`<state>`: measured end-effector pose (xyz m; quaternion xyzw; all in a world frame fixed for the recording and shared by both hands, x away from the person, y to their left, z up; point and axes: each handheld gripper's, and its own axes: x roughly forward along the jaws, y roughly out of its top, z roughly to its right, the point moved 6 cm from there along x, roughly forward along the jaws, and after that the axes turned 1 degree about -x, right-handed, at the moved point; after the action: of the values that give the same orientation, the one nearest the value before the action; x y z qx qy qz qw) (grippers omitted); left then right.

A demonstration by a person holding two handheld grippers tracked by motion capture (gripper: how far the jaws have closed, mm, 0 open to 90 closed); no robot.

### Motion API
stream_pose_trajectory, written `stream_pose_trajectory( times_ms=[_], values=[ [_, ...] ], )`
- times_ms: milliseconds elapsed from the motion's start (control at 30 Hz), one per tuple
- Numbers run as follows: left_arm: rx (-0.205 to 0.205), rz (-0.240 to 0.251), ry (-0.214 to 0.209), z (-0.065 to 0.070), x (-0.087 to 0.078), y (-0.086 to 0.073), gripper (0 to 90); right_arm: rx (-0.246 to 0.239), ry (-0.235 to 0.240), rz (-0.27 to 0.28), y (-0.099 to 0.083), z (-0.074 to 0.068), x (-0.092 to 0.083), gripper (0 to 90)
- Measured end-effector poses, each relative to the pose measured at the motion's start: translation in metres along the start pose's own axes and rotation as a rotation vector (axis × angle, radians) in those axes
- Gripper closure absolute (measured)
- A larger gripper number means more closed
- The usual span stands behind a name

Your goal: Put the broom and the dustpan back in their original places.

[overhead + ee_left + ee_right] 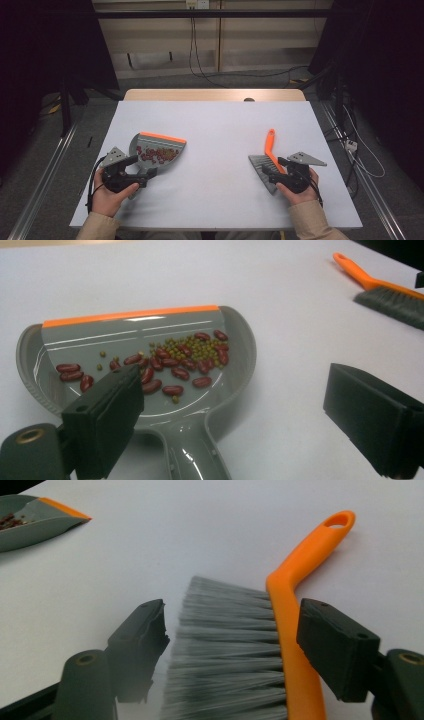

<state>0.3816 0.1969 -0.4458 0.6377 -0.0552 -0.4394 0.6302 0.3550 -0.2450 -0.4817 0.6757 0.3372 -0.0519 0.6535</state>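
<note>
A grey dustpan [157, 149] with an orange lip lies on the white table [220, 120] at the left. It holds red beans and small green ones [185, 360]. My left gripper [139, 171] is open, its jaws standing wide on either side of the dustpan's handle [192, 450] without pressing it. At the right lies a hand brush [270, 147] with an orange handle and grey bristles [225, 650]. My right gripper [274, 169] is open around the brush head; the bristles and the orange spine [292, 645] lie between its jaws.
The table's near edge runs just below both hands. Its wooden far edge [215, 95] lies beyond the white top. Cables [200, 60] hang at the back wall, and dark stands flank the table on both sides.
</note>
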Motion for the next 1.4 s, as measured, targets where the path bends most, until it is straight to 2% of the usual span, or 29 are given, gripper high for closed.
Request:
stream_pose_trajectory(
  times_ms=[67,200,333,467,733,867,933,1033,1067,1100,1133,1200,1267,1333,1400],
  values=[
    [0.003,0.021,-0.018,0.000,-0.002,0.002,8.3,-0.024,-0.005,0.001,0.001,0.001,-0.001,25.6],
    [0.013,0.047,-0.035,0.000,-0.004,0.007,7.4,-0.032,0.028,0.030,0.006,0.001,-0.002,21.8],
    [0.011,0.083,-0.073,-0.001,-0.006,0.012,6.3,-0.049,0.050,0.054,0.011,0.000,-0.005,17.7],
    [0.007,0.107,-0.089,-0.002,-0.005,0.016,5.8,-0.090,0.058,0.038,0.009,-0.002,-0.006,15.3],
    [0.033,0.132,-0.142,-0.003,-0.003,0.022,5.1,-0.094,0.121,0.031,0.006,0.002,-0.013,11.1],
    [0.037,0.118,-0.138,-0.007,-0.002,0.018,5.0,-0.090,0.122,0.033,0.004,0.005,-0.016,11.1],
    [0.055,0.125,-0.139,-0.010,-0.003,0.014,5.8,-0.094,0.113,0.032,0.003,0.006,-0.018,11.1],
    [0.056,0.126,-0.128,-0.014,-0.003,0.005,5.6,-0.101,0.111,0.038,0.002,0.006,-0.020,11.2],
    [0.051,0.104,-0.132,-0.015,-0.002,0.002,5.8,-0.095,0.116,0.045,0.003,0.006,-0.020,11.2],
    [0.050,0.068,-0.120,-0.014,-0.001,-0.002,6.6,-0.100,0.115,0.046,0.003,0.006,-0.020,11.2],
    [0.060,0.056,-0.110,-0.014,-0.002,-0.003,7.4,-0.104,0.114,0.050,0.004,0.005,-0.020,11.3],
    [0.053,0.028,-0.096,-0.015,-0.007,-0.007,12.4,-0.104,0.118,0.051,0.004,0.004,-0.020,11.5],
    [0.065,-0.002,-0.077,-0.017,-0.013,-0.011,19.5,-0.107,0.124,0.053,0.004,0.003,-0.020,11.5],
    [0.083,-0.048,-0.055,-0.019,-0.019,-0.013,33.5,-0.109,0.122,0.055,0.004,0.003,-0.019,11.6],
    [0.094,-0.074,-0.013,-0.022,-0.026,-0.014,49.2,-0.114,0.126,0.059,0.005,0.002,-0.019,11.8]
  ],
)
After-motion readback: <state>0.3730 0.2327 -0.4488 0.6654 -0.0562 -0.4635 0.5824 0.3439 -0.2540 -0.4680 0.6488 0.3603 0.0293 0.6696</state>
